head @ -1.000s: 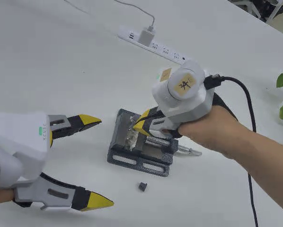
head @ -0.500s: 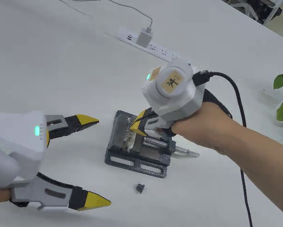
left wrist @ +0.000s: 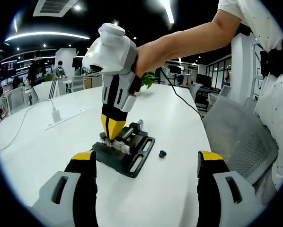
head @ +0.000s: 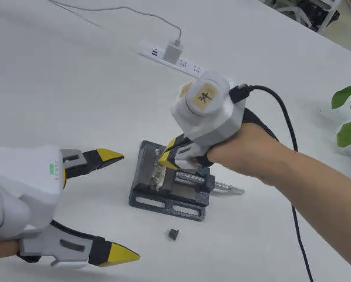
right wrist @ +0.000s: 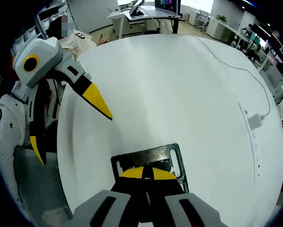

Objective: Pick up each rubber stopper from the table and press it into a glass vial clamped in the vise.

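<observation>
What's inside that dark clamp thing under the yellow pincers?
Inside the vise sits something clear and glassy, likely vials. The right gripper points down, tips together, right over them, so their tops, and whatever is in them, are hidden.

Head view looks down, left gripper view level, right gripper view close overhead, all at the vise (head: 164, 202) (left wrist: 132, 158) (right wrist: 127, 161).

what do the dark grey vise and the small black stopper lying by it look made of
Dark grey vise: looks like cast metal, matte and slightly rough, with a bright threaded steel-like screw sticking out. Small black stopper: probably rubber, dull black with no glint, though too small to be sure.
</observation>
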The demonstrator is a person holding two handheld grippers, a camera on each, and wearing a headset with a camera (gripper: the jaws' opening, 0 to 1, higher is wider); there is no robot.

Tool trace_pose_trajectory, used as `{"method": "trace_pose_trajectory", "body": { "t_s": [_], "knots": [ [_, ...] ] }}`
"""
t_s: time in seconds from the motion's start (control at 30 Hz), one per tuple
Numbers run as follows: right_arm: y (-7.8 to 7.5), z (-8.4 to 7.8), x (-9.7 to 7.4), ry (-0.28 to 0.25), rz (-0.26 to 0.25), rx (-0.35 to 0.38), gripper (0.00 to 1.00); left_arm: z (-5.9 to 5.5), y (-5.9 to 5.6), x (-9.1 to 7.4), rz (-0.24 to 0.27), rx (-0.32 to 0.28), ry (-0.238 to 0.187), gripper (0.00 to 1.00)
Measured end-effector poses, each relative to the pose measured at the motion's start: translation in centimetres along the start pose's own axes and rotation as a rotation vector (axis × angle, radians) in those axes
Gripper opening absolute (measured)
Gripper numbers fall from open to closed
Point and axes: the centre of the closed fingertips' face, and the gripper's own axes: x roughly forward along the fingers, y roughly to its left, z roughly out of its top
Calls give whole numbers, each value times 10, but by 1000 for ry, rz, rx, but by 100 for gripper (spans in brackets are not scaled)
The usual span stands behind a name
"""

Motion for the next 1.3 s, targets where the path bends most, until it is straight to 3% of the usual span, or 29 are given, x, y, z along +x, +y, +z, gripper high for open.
{"method": "trace_pose_trajectory", "body": {
  "t_s": [0.07, 0.2, 0.3, 0.6, 0.83, 1.3],
  "knots": [
    [1, 0, 0, -37, -11, -39, 0, 1, 0, -2, 4, 1, -2, 87],
    [0, 0, -1, -87, -18, 14, 1, 0, 1, -6, 13, 2, 5, 87],
    [2, 1, -2, -110, -34, -5, 1, 0, 0, -8, 12, 2, 8, 87],
    [1, 1, -4, -143, -36, 33, 3, 0, 1, -9, 13, 8, 18, 87],
    [-1, -4, -13, -164, -51, 42, 4, 0, 0, -10, 12, 8, 23, 87],
    [7, -12, -37, -239, -71, 64, 14, 1, 1, -11, 8, 26, 48, 87]
  ]
}}
